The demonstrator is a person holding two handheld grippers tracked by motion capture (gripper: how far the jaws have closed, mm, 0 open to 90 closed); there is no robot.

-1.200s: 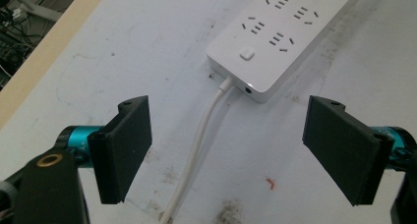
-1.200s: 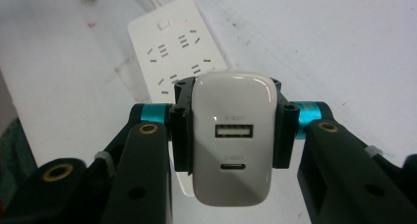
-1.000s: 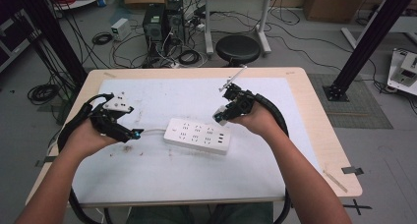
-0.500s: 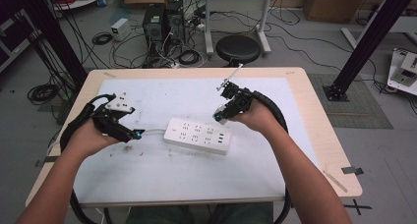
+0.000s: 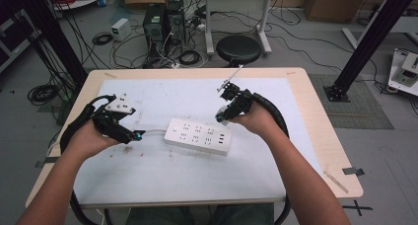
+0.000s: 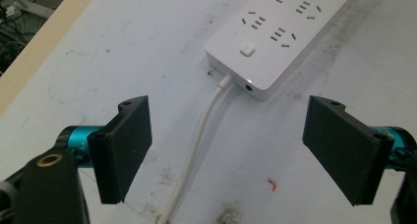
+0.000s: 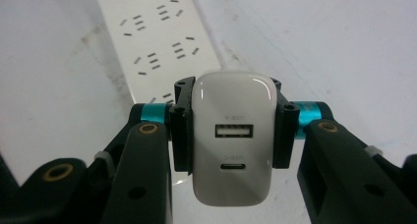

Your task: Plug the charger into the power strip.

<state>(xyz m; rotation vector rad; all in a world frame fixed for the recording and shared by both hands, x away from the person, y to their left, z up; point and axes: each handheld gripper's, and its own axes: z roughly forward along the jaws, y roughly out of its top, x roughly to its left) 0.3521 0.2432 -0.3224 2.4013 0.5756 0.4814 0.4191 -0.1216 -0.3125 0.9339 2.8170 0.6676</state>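
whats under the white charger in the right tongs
The white power strip lies on the table below the charger, its sockets facing up. The charger covers the strip's near end and hides its own prongs.

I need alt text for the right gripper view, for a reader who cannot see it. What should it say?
The right gripper clamps a white USB charger between its black jaws, the charger's two ports facing the camera. Behind it, a white power strip lies on the pale table.
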